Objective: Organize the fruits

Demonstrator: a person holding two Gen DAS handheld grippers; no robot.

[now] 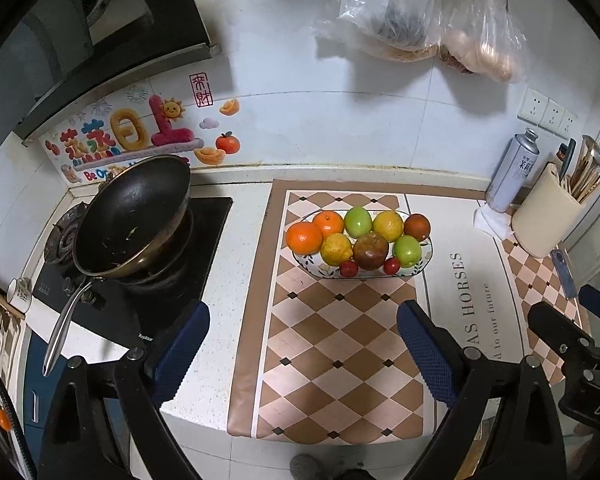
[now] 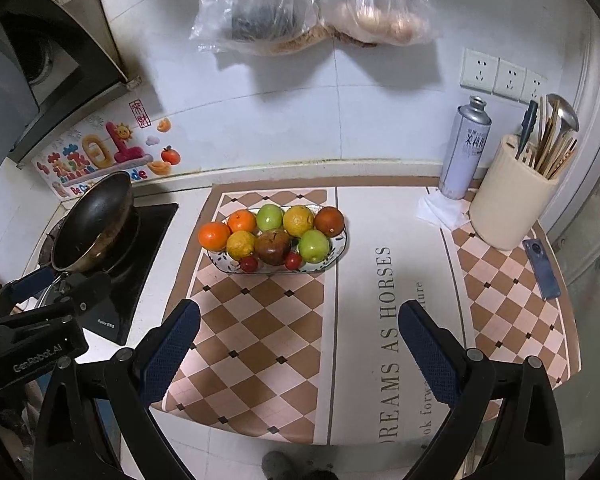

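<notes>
An oval patterned plate [image 1: 427,255] [image 2: 342,245] sits on a checkered mat and is heaped with fruit: two oranges [image 1: 304,237] [image 2: 214,236], two yellow lemons [image 1: 336,249] [image 2: 241,245], two green apples [image 1: 358,222] [image 2: 314,246], two dark red-brown fruits [image 1: 371,251] [image 2: 273,246] and two small red fruits [image 1: 348,268] [image 2: 249,264]. My left gripper [image 1: 303,344] is open and empty, well short of the plate. My right gripper [image 2: 299,344] is open and empty, also short of the plate, to its right.
A black wok [image 1: 134,216] [image 2: 96,220] sits on the gas stove at left. A spray can [image 2: 464,148], a utensil holder [image 2: 512,196] and a blue phone [image 2: 542,268] stand at right. Plastic bags [image 2: 308,4] hang on the tiled wall.
</notes>
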